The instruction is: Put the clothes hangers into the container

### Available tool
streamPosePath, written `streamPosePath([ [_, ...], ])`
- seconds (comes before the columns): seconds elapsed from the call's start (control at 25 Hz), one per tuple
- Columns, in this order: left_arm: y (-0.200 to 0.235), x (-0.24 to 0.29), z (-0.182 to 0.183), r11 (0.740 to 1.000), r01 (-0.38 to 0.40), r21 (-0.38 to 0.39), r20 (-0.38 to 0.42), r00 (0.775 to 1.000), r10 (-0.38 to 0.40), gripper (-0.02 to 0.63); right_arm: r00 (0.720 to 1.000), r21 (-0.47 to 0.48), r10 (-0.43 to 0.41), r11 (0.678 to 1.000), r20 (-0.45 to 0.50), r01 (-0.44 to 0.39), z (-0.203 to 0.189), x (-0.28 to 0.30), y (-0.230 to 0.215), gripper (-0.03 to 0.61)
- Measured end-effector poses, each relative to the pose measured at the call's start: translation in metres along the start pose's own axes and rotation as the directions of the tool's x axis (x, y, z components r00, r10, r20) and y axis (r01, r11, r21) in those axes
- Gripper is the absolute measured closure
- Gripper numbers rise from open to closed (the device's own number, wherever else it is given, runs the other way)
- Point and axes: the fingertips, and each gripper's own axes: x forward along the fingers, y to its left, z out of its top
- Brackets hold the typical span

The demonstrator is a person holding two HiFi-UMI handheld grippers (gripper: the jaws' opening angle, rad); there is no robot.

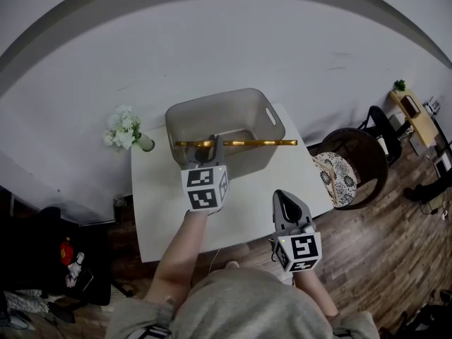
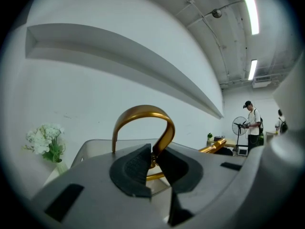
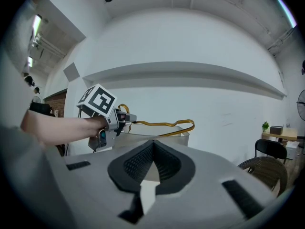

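Over the container (image 1: 267, 113) at the back edge of the table (image 1: 162, 210), the gold hanger (image 1: 244, 143) hung level, pinched at its hook neck by the left gripper (image 1: 214, 147). The right gripper (image 1: 286, 202) sat closed and empty. Dropped flat, the hanger would probably just bridge the rims.

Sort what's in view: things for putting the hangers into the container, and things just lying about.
For the job: gold hanger, clamped at its hook by the left gripper; grey container; right gripper, shut, empty.
Just lying about: white flowers; round chair.
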Motion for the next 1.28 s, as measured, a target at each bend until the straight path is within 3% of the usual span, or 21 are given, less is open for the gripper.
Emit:
streamPosePath([
  [0.44, 0.004, -0.014, -0.005, 0.997, -0.031, -0.077, 0.025, 0.999, 0.033, 0.581, 1.000, -0.002, 0.007, 1.000, 0.014, -0.007, 0.001, -0.001, -0.001, 0.577],
  [0.8, 0.011, -0.021, -0.002, 0.995, -0.034, -0.092, 0.023, 0.999, 0.037, 0.567, 0.999, 0.012, 0.032, 0.999, 0.001, -0.032, 0.002, 0.001, 0.007, 0.577],
  [0.84, 0.010, -0.021, -0.001, 0.996, -0.024, -0.087, 0.021, 0.999, 0.026, 0.521, 1.000, 0.011, 0.031, 0.999, -0.002, -0.031, 0.002, 0.001, 0.008, 0.577],
  [0.88, 0.009, -0.021, -0.001, 0.997, -0.011, -0.081, 0.017, 1.000, 0.012, 0.427, 1.000, 0.009, 0.031, 0.999, 0.002, -0.031, 0.003, 0.001, 0.008, 0.577],
  [1.28, 0.004, -0.020, -0.023, 0.998, 0.024, -0.066, -0.072, 0.997, -0.029, 0.402, 0.999, 0.008, 0.036, 0.999, -0.010, -0.036, 0.002, 0.001, 0.014, 0.577],
])
